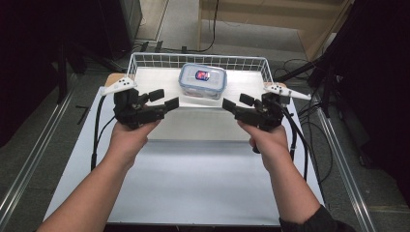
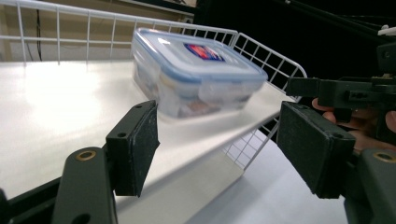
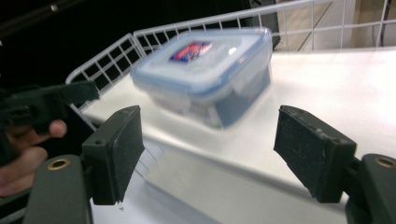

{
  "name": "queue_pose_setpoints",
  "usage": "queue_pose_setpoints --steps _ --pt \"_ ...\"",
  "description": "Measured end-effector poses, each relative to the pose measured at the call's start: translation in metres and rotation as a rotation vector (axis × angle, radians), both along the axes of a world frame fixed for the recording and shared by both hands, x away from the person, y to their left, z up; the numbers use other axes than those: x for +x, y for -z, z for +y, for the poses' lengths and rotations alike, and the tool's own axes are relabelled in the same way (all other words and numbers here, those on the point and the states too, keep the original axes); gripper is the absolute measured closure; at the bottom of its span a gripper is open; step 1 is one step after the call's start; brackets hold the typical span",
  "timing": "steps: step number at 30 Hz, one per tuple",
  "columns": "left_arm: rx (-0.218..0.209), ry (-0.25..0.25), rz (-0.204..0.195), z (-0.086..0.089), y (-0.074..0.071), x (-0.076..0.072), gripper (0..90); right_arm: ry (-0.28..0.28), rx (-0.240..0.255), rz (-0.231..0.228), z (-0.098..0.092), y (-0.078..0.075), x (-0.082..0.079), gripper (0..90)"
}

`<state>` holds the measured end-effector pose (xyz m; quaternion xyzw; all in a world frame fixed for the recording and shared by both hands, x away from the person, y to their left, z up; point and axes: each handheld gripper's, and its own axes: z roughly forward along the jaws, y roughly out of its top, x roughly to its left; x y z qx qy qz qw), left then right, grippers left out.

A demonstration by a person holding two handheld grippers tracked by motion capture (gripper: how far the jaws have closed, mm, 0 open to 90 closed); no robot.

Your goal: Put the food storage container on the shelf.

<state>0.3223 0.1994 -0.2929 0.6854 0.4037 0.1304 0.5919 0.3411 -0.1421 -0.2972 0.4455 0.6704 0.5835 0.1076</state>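
1. The left hand-held gripper (image 1: 165, 99) and right hand-held gripper (image 1: 236, 104) hung apart, empty.
2. The lidded box (image 1: 202, 80) sat in the wire basket (image 1: 140, 60), at 12 o'clock.
3. Best approach, probably: close on both short sides evenly.

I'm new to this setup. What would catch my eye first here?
A clear plastic box with a blue-rimmed lid and a red and blue label sits inside a white wire basket at the table's far end. The left hand-held gripper and right hand-held gripper flank it, jaws open and empty.
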Motion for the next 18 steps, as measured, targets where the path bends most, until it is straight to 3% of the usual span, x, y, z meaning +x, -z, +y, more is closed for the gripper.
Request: queue_pose_setpoints --steps 5,10,18 --pt "0.062 0.01 -0.034 0.001 0.018 -0.022 29.2 0.009 -0.021 -0.012 -0.004 0.017 -0.019 23.4" --pt "0.11 0.012 -0.055 0.004 0.039 -0.041 28.3 0.029 -0.079 -0.052 -0.009 0.04 -0.037 21.8" --pt "0.159 0.021 -0.069 0.015 0.08 -0.073 25.4 0.036 -0.138 -0.051 -0.017 0.094 -0.069 19.7"
